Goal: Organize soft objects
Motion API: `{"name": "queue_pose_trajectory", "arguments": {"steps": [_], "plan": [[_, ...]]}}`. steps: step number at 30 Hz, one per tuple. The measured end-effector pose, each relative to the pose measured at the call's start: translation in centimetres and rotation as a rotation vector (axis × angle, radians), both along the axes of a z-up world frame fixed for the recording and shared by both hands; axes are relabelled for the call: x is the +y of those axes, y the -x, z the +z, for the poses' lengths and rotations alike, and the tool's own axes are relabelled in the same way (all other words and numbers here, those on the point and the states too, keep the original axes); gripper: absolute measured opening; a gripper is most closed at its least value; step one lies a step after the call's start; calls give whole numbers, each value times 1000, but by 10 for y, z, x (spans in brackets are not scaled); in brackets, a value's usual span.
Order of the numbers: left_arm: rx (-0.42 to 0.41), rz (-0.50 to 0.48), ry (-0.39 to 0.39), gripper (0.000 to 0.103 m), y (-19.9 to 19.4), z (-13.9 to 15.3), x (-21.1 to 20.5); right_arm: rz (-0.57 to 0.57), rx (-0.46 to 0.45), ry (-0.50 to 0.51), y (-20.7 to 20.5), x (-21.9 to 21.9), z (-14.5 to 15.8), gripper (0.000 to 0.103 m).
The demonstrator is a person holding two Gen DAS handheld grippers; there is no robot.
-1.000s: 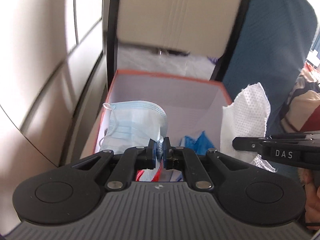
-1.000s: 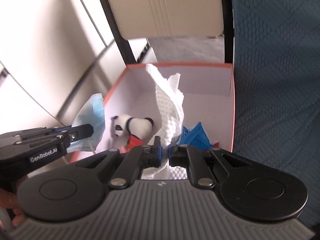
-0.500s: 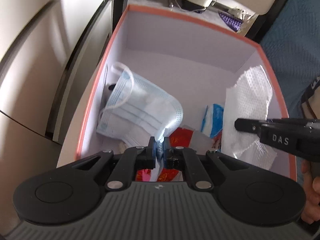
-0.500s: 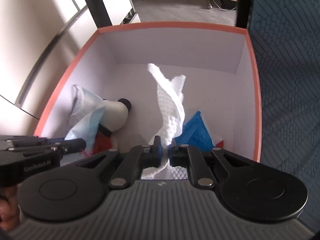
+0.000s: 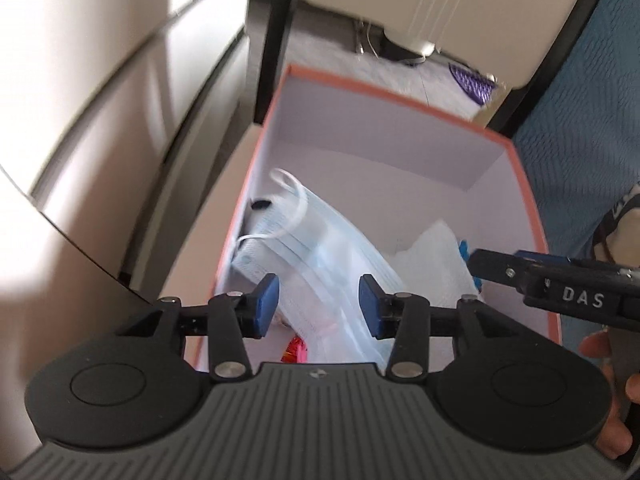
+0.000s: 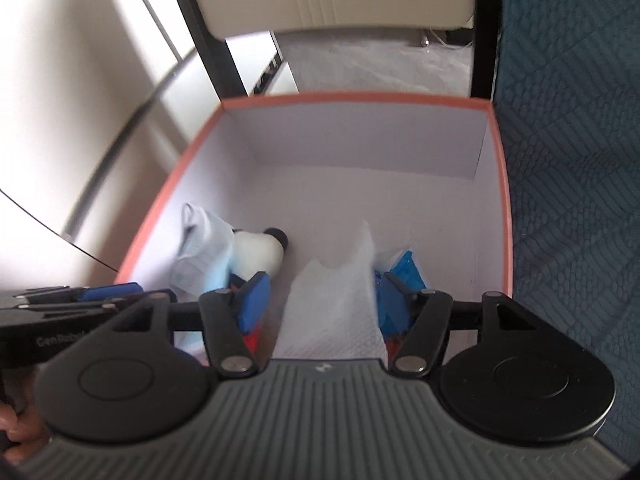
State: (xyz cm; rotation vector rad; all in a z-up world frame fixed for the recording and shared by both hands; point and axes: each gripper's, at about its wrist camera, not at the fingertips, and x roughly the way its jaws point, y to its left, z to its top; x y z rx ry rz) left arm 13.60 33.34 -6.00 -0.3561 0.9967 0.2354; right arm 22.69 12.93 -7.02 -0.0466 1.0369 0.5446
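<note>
Left tongs: spread, jaws just opened — pads clear of the face mask, which lies below them against the box's left wall.
Right tongs: spread, just opened too; the white cloth sits loose between the pads.
Box: orange-rimmed, white inside, both tongs above it.
Also inside: panda plush beside the mask — blue packet by the cloth.
</note>
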Motion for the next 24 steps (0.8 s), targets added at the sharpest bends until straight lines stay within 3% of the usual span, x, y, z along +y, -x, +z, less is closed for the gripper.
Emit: {"name": "queue_pose_trajectory", "arguments": {"steps": [14, 24], "plan": [[-185, 9, -116, 51, 62, 101, -66, -16, -195, -131, 66, -56, 99, 64], [-250, 30, -155, 65, 115, 115, -114, -4, -315, -178, 111, -100, 136, 68]]}}
